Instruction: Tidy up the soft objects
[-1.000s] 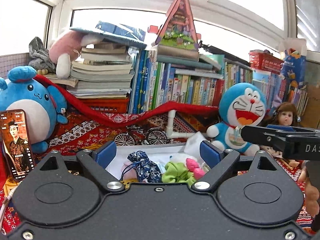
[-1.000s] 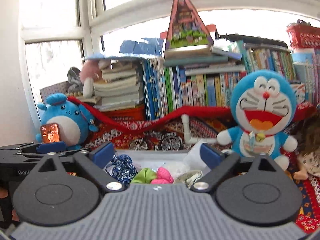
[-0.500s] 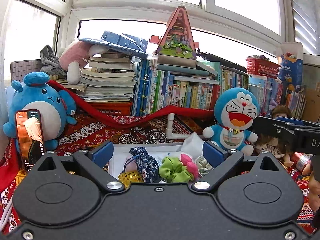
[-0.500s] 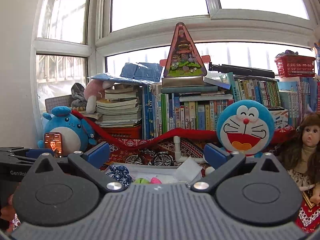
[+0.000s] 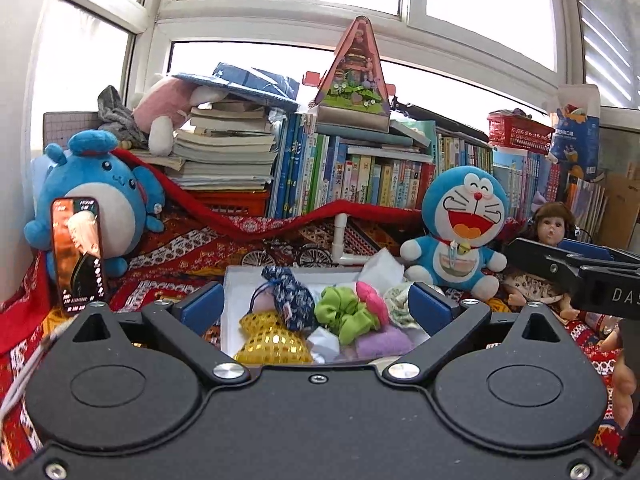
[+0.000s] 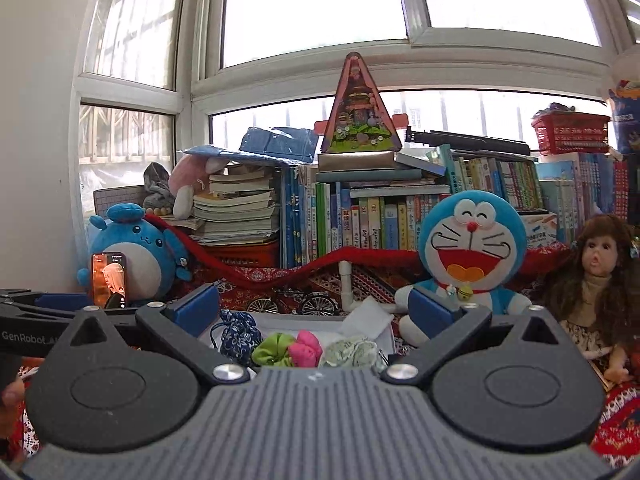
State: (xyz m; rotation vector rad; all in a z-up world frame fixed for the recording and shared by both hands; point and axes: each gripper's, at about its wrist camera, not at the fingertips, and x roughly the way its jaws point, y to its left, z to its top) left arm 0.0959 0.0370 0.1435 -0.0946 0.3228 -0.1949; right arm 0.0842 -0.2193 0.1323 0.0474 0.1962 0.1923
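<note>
A white box [image 5: 236, 280] on the patterned cloth holds soft items: a dark blue drawstring pouch [image 5: 292, 296], a yellow sequin pouch [image 5: 272, 340], a green scrunchie [image 5: 344, 314], a pink piece [image 5: 370, 298] and a lilac one [image 5: 380, 340]. My left gripper [image 5: 316, 306] hangs open just in front of the box, nothing between its blue pads. In the right wrist view my right gripper [image 6: 314, 308] is open too, with the blue pouch [image 6: 236, 334], green scrunchie [image 6: 272, 350] and pink piece [image 6: 306, 346] beyond it. The right gripper's body [image 5: 580, 272] shows at the left view's right edge.
Behind the box stand a blue cat plush [image 5: 464, 224], a round blue plush [image 5: 96, 196] with a phone [image 5: 78, 254] leaning on it, a doll [image 6: 600, 280], a small toy bicycle [image 5: 280, 256], a white pipe [image 5: 340, 236], stacked books [image 5: 228, 152] and a book row [image 5: 380, 176].
Both grippers drew back from the box, so more of its contents and the window now show. The left jaws opened a little wider.
</note>
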